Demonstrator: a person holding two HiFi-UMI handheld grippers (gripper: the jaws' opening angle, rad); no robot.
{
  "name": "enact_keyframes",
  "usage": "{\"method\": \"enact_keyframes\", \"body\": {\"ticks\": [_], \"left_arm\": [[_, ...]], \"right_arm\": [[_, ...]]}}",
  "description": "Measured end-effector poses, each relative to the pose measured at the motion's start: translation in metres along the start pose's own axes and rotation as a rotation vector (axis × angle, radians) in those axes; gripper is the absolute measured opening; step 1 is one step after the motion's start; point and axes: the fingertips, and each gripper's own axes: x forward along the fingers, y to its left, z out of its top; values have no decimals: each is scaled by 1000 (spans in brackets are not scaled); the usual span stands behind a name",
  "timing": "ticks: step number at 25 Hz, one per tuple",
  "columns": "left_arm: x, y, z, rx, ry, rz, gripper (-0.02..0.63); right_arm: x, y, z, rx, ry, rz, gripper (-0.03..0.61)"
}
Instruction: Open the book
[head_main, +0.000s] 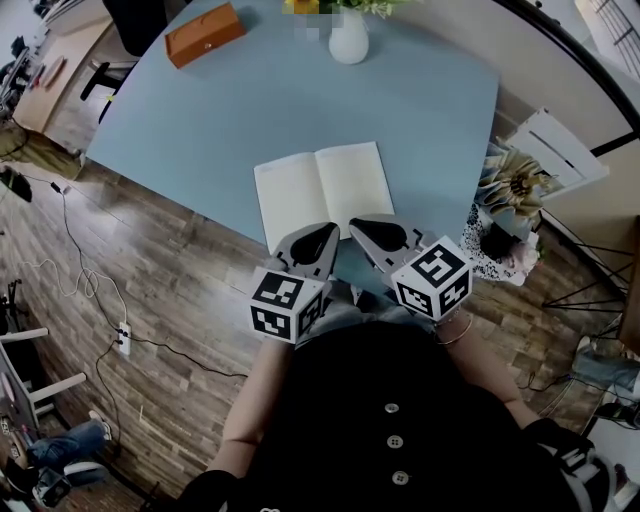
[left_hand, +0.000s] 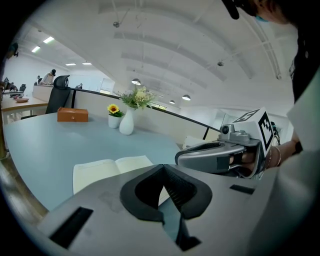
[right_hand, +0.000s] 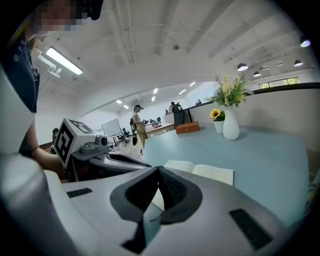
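The book (head_main: 322, 190) lies open and flat on the blue table (head_main: 250, 110), close to the near edge, with both pale pages facing up and no print that can be read. At the far left corner of the table sits an orange box (head_main: 204, 33) with its lid down, so what it holds cannot be seen. Further right along the far edge, a small white pot (left_hand: 114, 121) holds a sunflower (left_hand: 113, 108). Just beside the pot stands a white vase (head_main: 348, 40) filled with a bunch of pale flowers (left_hand: 136, 97). Nearer the person, the left gripper (head_main: 322, 236) hangs over the table's near edge, just short of the left page, its jaws clenched tip to tip with nothing between them. The right gripper (head_main: 368, 229) is just beside it, by the right page, its jaws likewise pressed together and empty. Neither gripper touches the book. Off the table's right side, a large pale flower (head_main: 518, 185) stands above the wooden floor (head_main: 150, 320).
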Motion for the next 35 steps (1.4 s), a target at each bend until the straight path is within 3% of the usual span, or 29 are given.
{"method": "enact_keyframes", "body": {"ticks": [5, 35], "left_arm": [[0, -5, 0, -30, -8, -24, 12], [7, -11, 3, -40, 3, -58, 12]], "right_arm": [[-2, -1, -2, 1, 5, 6, 2], [-3, -10, -9, 0, 55, 21, 2]]}}
